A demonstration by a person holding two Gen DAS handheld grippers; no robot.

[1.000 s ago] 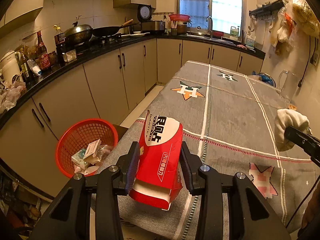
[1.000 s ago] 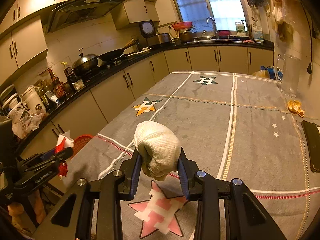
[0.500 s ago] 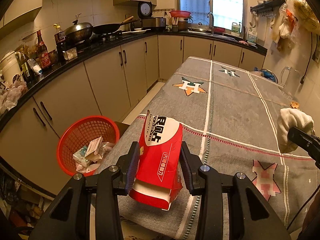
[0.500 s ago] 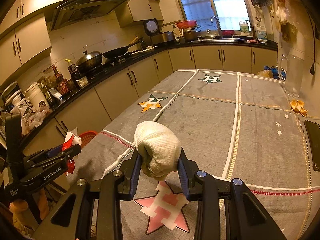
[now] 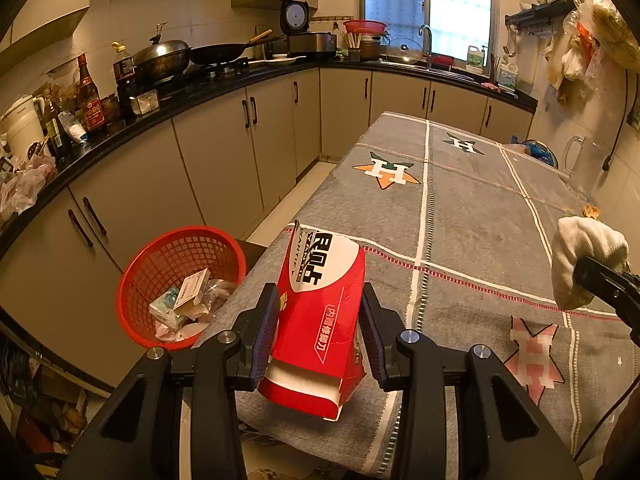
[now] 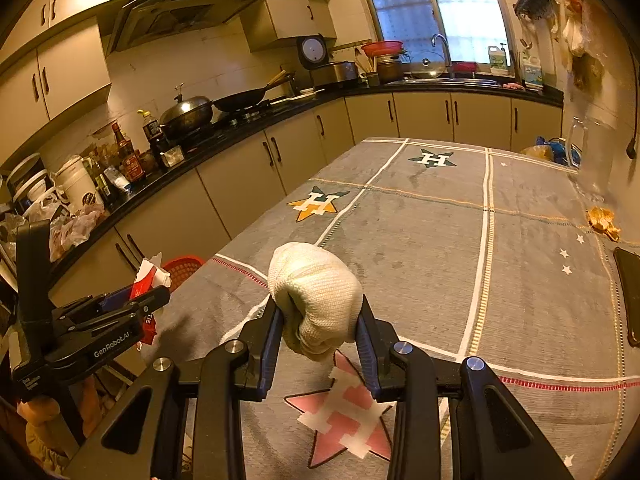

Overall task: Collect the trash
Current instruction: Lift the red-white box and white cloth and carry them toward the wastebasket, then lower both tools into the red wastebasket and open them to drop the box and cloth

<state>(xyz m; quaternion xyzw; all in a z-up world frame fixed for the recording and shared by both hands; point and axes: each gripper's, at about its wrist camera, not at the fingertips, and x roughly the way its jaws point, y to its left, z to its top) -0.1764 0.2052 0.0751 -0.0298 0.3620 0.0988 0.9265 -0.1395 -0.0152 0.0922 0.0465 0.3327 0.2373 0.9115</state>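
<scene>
A red and white carton (image 5: 320, 320) stands upright between the fingers of my left gripper (image 5: 319, 294), which is shut on it above the table's near left corner. Down to its left stands a red mesh basket (image 5: 136, 280) on the floor, with a small box and wrappers inside. My right gripper (image 6: 319, 306) is shut on a balled white cloth (image 6: 314, 288) over the pink star on the grey tablecloth (image 6: 420, 248). The left wrist view shows that cloth (image 5: 584, 256) at its right edge. The carton (image 6: 146, 278) and basket (image 6: 184, 266) appear at the left of the right wrist view.
Orange peel (image 6: 602, 220) and a black phone (image 6: 630, 292) lie near the table's right edge, with a glass jug (image 6: 580, 148) at the far right corner. Cabinets with a cluttered black counter (image 5: 168, 112) run along the left, leaving a narrow aisle.
Both grips are unchanged. The two views have shifted only slightly.
</scene>
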